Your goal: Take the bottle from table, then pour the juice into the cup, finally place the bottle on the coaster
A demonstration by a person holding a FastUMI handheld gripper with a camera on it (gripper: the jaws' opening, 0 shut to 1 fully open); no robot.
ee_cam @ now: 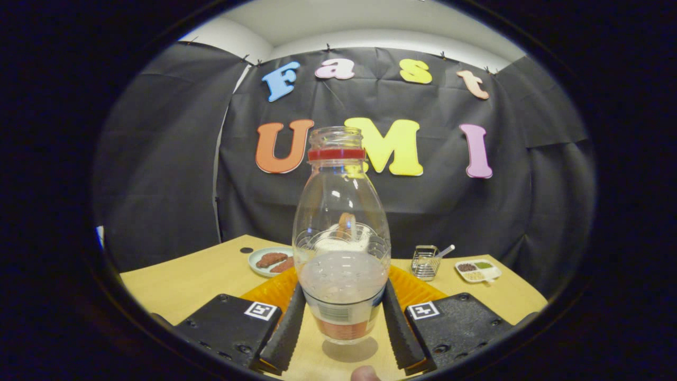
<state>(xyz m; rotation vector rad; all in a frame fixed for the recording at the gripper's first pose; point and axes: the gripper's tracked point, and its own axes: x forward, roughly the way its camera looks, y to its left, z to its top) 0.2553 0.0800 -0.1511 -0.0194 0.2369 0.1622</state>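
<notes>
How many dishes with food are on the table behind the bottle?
2. A round plate with brown pieces lies beyond the left finger; a small divided dish stands beside the wire basket. The bottle, between the fingers, may hide more.

1. We see a pale wooden table [190, 280] carrying everything.
2. The bottle [341, 248] stands upright on it – clear, uncapped, with a red neck ring – between the gripper [342, 328] fingers, which press on its lower sides.
3. An orange coaster [418, 288] lies just behind the bottle.
4. Farther back sits a pale green plate [259, 270] with brownish pieces.
5. On the other side stand a small wire basket [426, 262] and – beside it – a white divided dish [478, 271].
</notes>
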